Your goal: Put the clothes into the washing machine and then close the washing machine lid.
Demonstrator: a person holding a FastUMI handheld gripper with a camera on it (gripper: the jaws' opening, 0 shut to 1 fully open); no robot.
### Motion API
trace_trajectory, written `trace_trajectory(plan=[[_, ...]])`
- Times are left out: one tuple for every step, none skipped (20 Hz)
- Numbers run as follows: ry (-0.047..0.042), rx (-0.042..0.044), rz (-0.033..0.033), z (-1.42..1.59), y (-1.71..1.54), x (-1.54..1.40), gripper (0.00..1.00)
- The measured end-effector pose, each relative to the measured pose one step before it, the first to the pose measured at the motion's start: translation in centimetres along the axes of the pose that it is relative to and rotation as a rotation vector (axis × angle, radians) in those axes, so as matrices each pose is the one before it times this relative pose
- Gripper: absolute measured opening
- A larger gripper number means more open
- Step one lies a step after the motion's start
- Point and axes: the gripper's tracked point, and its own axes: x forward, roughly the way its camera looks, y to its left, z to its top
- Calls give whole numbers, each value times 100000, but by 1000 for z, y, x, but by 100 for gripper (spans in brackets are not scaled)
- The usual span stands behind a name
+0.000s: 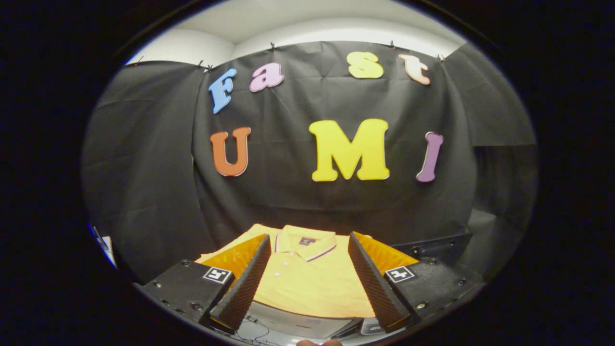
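A folded yellow polo shirt (307, 278) with a striped collar lies flat just below and ahead of my gripper (310, 240). The two fingers stand wide apart on either side of the shirt's collar and chest, with nothing pressed between them. The shirt rests on a pale flat surface (298, 327) whose near edge shows under the shirt's hem; I cannot tell whether this is the washing machine. The shirt's sleeves are partly hidden behind the fingers.
Black cloth wall (288, 192) hangs close behind the shirt. A dark box-like object (435, 247) sits beyond the right finger. A fingertip of a person's hand (317, 342) shows at the near edge. A pale object (103, 245) sits far left.
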Motion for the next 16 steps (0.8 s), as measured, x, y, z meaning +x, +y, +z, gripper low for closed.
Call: trace_trajectory(plan=[[4726,226,1247,-500,422,1432,100],[5047,389,1367,-534,503,1259,100],[4812,562,1926,-463,726,1198,100],[4671,982,2133,-447,628,1055,100],[4653,1379,1735,-495,542,1039,100],[5094,962,999,-732,128,928,100],[5379,762,122,-583,119,870,100],[4579,178,84,-422,114,842,100],[4513,419,-849,-292,-304,852,100],[4295,352,-191,-326,-2,725,100],[4388,710,-1123,-58,-265,457,100],[3242,1157,-1587,-9,-402,918,100],[3728,573,-1699,124,-459,596,100],[2962,490,-463,73,-63,258,100],[2963,1320,-39,428,153,322,100],[3365,344,-62,345,142,302,100]])
